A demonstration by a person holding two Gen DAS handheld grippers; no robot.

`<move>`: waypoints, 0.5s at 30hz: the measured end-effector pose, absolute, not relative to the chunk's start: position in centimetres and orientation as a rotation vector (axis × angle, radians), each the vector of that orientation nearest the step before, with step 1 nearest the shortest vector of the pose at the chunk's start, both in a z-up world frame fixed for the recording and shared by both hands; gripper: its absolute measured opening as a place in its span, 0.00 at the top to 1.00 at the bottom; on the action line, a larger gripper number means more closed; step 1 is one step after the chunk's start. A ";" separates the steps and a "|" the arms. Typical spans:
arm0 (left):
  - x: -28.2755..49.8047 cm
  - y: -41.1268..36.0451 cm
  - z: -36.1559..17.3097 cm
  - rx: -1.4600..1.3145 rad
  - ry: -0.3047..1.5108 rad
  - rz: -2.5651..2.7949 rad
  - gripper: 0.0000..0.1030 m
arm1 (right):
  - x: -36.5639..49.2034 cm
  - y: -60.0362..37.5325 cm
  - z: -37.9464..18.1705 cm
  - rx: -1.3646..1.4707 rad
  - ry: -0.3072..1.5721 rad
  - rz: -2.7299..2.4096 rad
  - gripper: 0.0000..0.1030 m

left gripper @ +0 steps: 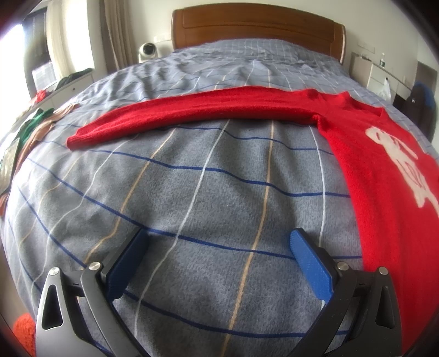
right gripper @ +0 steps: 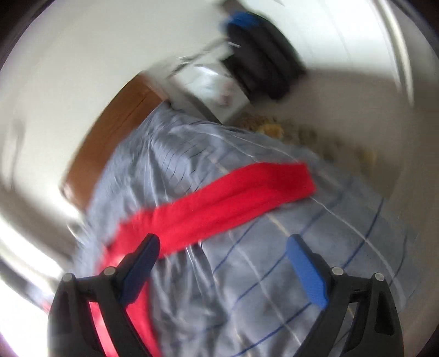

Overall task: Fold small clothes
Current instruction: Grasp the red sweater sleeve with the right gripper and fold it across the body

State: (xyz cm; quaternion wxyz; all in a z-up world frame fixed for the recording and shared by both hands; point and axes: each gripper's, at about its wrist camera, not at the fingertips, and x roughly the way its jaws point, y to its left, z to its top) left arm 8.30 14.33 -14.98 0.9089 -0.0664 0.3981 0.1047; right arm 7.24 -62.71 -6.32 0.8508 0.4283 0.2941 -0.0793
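A red knit sweater (left gripper: 384, 170) with a white emblem lies flat on the bed at the right of the left wrist view. Its left sleeve (left gripper: 175, 115) stretches out to the left across the quilt. My left gripper (left gripper: 218, 241) is open and empty, low over the quilt, in front of that sleeve and left of the sweater's body. The right wrist view is blurred. It shows the other sleeve (right gripper: 225, 203) stretched to the right. My right gripper (right gripper: 222, 247) is open and empty, just in front of that sleeve.
The bed has a grey-blue checked quilt (left gripper: 192, 192) and a wooden headboard (left gripper: 255, 24). More clothes (left gripper: 33, 129) lie at the bed's left edge. A white nightstand (left gripper: 376, 71) and a dark bag (right gripper: 260, 55) stand to the right of the bed.
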 end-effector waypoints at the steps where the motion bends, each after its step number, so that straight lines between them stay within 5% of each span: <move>1: 8.3 14.4 -15.0 -0.136 0.817 0.216 0.00 | 7.6 -64.1 -7.4 1.009 0.622 -0.146 0.13; 13: 7.7 13.8 -15.3 -0.128 0.793 0.225 0.00 | 14.5 -69.1 -12.1 1.195 0.553 -0.192 0.43; 14: 7.7 13.8 -15.3 -0.128 0.792 0.226 0.00 | 15.0 -69.1 -12.0 1.170 0.567 -0.206 0.54; 15: 7.7 13.8 -15.3 -0.128 0.792 0.225 0.00 | 15.5 -69.0 -11.9 1.142 0.592 -0.222 0.78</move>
